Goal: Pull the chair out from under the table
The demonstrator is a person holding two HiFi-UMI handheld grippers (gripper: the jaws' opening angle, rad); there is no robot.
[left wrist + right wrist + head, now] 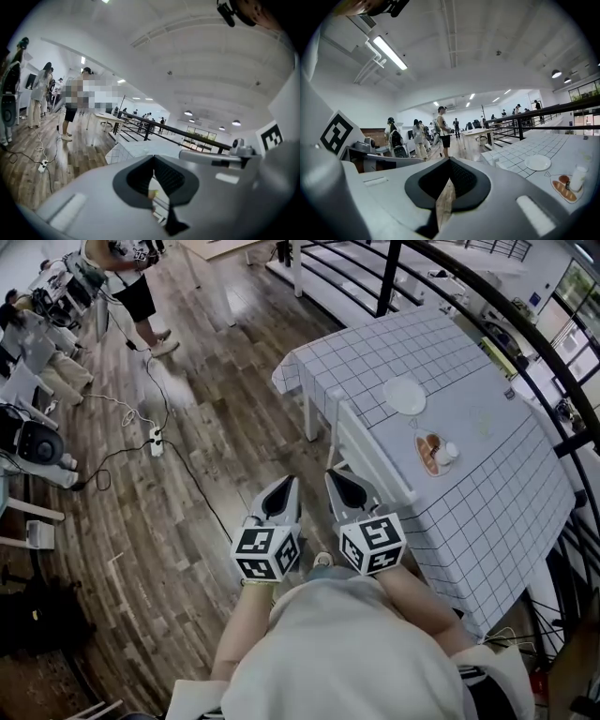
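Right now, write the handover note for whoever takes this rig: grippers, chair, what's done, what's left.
Left gripper: shut, holding nothing, over the floor beside the chair.
Right gripper: shut, holding nothing, close to the chair's near end but not gripping it.
Chair: white, tucked in against the edge of the table.
Done: approach only; the chair is not yet gripped or pulled.
Left: open a gripper, grip the chair, pull it clear of the table.

Seat of chair (370, 456) probably under tablecloth (506, 486)
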